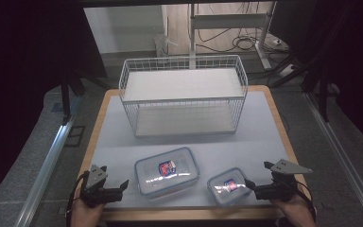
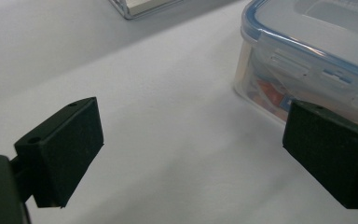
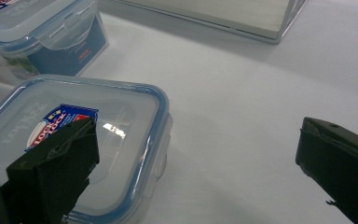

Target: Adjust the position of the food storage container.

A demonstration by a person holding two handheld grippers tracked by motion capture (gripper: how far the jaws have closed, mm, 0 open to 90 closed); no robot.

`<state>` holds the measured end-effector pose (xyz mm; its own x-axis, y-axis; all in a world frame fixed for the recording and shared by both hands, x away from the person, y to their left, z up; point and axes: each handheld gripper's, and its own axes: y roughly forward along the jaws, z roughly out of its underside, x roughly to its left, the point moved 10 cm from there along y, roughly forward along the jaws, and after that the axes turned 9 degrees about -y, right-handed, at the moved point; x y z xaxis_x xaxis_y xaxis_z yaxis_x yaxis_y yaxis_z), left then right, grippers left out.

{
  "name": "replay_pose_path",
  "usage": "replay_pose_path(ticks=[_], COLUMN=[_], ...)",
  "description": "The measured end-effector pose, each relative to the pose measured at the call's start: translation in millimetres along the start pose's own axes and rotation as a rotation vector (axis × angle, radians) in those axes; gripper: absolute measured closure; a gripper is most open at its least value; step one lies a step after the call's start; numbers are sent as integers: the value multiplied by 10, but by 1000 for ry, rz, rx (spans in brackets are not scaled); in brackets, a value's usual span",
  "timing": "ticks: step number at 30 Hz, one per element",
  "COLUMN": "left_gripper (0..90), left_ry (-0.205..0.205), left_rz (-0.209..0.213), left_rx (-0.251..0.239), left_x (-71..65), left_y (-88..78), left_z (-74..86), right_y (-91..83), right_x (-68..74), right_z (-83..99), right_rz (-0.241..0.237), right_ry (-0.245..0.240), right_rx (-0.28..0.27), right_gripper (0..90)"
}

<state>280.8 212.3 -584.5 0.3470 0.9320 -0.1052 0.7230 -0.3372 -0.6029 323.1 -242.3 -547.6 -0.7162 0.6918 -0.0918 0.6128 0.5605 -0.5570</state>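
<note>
A large clear box with a blue-rimmed lid (image 1: 167, 171) lies near the table's front, and a smaller box of the same kind (image 1: 229, 186) lies to its right. My left gripper (image 1: 115, 178) rests at the front left, open, with bare table between its jaws. In the left gripper view (image 2: 193, 149) the large box (image 2: 317, 51) stands just beyond the right jaw. My right gripper (image 1: 257, 175) sits open at the front right, beside the small box. In the right gripper view (image 3: 196, 163) its left jaw hangs over the small box's lid (image 3: 121, 130), and the large box (image 3: 42, 28) lies farther off.
A white wire basket with two levels (image 1: 184, 94) stands at the back of the table (image 1: 264, 137); its lower edge shows in the right gripper view (image 3: 223, 14). Dark curtains, metal rails and a desk frame with cables surround the table.
</note>
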Motion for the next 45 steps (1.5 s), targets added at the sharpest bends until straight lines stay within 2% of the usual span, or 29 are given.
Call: replay_pose_path(ticks=[3,6,17,18,21,27,31,32,34,36,37,38,39,40,41,42,43,44,45], left_gripper=[53,54,60,60,62,65,66,65,65,64,63,63,62,60,58,56,54,52,53], left_ry=[14,33,35,33,-13,-18,-32,-40,-37,-26,-26,-26,-26,-27,-27,-28,-28,-41,-41], left_rz=[-4,-2,1,4,39,38,42,51,45,45,45,51,51,53,53,47,47,47,47], left_rx=[14,22,24,26,18,27,35,34,34,35,35,29,29,24,24,21,21,16,16], left_x=[-12,-38,-50,-53,-84,-82,-89,-103,-104,-116,-116,-125,-125,-130,-130,-124,-124,-119,-119], left_y=[15,29,37,33,24,18,14,13,10,6,6,1,1,-1,-1,-1,-1,-7,-7], left_z=[22,31,35,33,9,12,11,6,3,0,0,-7,-7,-15,-15,-22,-22,-32,-32], right_y=[9,15,30,31,41,42,26,10,3,-30,-30,-58,-58,-81,-81,-89,-89,-78,-78], right_x=[17,47,103,107,135,151,149,148,152,169,169,205,205,250,250,301,301,369,369], right_z=[-1,-12,-15,-16,-26,-31,-43,-57,-63,-101,-101,-151,-151,-200,-200,-244,-244,-273,-273], right_rz=[-5,-4,-27,-28,-30,-22,-23,-27,-33,-39,-39,-46,-46,-60,-60,-80,-80,-110,-110], right_ry=[6,-11,-16,-16,-17,-22,-5,4,8,15,15,4,4,-2,-2,1,1,6,6], right_rx=[5,10,16,17,20,30,28,23,21,10,10,-1,-1,-10,-10,-15,-15,-11,-11], right_gripper=[0,0,0,0,13,51,95,139,156,235,235,294,294,350,350,392,392,434,434])
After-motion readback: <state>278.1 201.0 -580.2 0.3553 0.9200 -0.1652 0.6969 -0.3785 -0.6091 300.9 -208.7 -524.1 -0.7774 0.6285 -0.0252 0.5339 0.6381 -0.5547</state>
